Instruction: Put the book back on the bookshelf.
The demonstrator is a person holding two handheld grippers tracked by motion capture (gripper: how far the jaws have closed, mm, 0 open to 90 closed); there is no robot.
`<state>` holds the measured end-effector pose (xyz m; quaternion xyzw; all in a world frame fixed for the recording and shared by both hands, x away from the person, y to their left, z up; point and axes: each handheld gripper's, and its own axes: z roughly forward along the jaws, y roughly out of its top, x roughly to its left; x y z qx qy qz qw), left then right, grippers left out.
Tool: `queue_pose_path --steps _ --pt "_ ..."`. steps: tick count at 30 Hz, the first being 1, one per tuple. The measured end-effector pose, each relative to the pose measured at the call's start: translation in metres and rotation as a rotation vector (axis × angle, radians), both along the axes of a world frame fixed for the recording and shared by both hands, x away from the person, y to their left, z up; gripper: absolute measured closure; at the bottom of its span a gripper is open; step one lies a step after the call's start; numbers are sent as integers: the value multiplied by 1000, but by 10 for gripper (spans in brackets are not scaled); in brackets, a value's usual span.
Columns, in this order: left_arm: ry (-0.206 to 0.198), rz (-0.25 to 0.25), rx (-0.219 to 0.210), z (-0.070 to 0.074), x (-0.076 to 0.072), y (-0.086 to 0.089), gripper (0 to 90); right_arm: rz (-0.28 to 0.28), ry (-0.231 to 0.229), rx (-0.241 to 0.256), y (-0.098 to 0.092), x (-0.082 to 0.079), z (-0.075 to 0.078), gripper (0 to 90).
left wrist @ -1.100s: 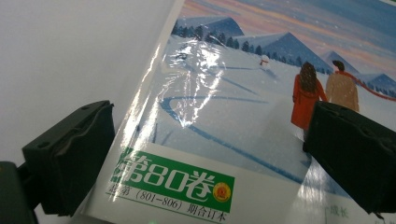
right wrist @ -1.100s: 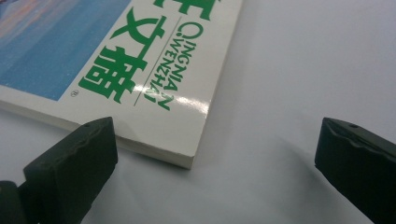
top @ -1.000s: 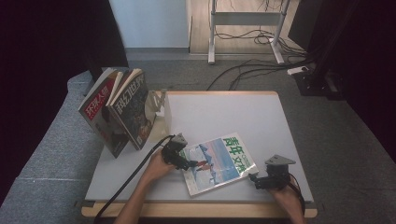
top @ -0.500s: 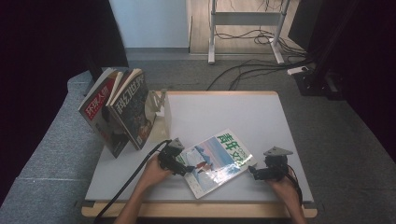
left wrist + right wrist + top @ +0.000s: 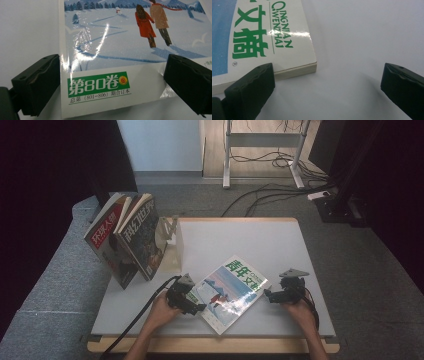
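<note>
Glossy magazine (image 5: 231,292) lies flat on the white surface (image 5: 280,245) between both claws | left claw (image 5: 192,304) released, jaws straddling its corner to pinch | right claw (image 5: 267,296) released beside the far corner, ready to steady.

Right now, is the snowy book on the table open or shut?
Shut. The book lies flat, front cover up, with its page edges closed in the right gripper view.

High view sits above the near edge, looking forward and down over the whole table (image 5: 280,240). Both gripper cams ride low and super close, and all three catch the same magazine (image 5: 231,291) (image 5: 125,50) (image 5: 262,30)
</note>
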<state>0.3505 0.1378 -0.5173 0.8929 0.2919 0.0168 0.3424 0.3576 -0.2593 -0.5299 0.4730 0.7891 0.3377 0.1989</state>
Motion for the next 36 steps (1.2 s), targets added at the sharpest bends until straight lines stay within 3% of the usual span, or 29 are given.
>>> queue_pose_path --steps 14,17,20,23,25,32,36 --pt "3 -12 10 0 -27 1 19 -4 6 -22 6 23 2 0" --pt "-20 -40 60 0 -35 -1 33 -8 7 -32 8 30 3 0" --pt "-38 -56 82 0 -41 -3 33 -7 10 -43 10 35 4 0" --pt "-21 -72 75 1 -40 0 41 -5 15 -47 12 39 5 0" --pt "-19 -83 41 4 -37 4 59 -1 17 -46 11 40 5 0" --pt "-64 11 15 17 -17 31 30 -5 23 -4 8 40 2 0" --pt "-77 75 50 12 -6 44 29 -1 27 -4 8 40 2 0"
